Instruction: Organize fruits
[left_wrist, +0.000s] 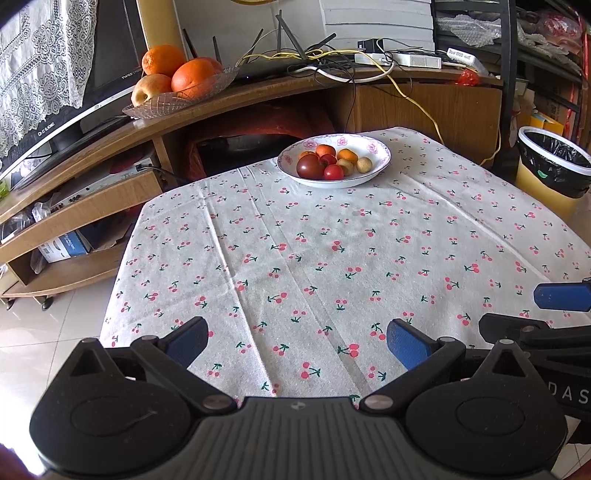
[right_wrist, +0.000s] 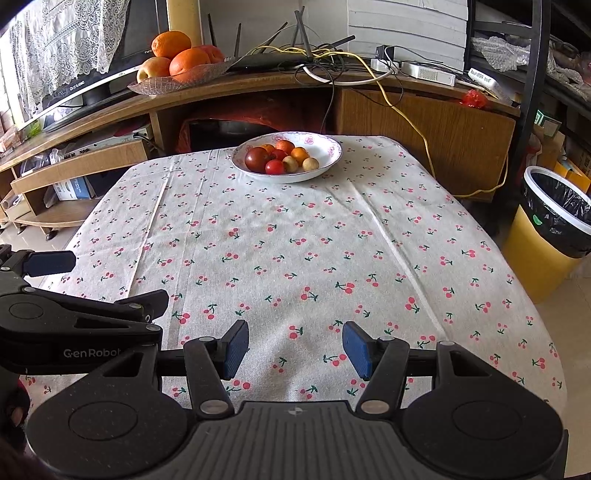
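Observation:
A white floral bowl (left_wrist: 380, 155) (right_wrist: 328, 162) stands at the far edge of the table. It holds several small fruits: a dark red tomato (left_wrist: 309, 166) (right_wrist: 257, 159), red cherry tomatoes, small oranges and pale round fruits. My left gripper (left_wrist: 295, 341) is open and empty over the near part of the tablecloth. My right gripper (right_wrist: 294, 349) is open and empty, also near the front. Each gripper shows at the edge of the other's view, the right one in the left wrist view (left_wrist: 535, 314), the left one in the right wrist view (right_wrist: 85, 280).
The table wears a cherry-print cloth (left_wrist: 332, 258) (right_wrist: 295, 240). A glass dish of big oranges and an apple (left_wrist: 177, 74) (right_wrist: 177, 62) sits on the wooden TV stand behind, beside cables and a router. A yellow bin with a black liner (left_wrist: 550, 170) (right_wrist: 550, 229) stands right of the table.

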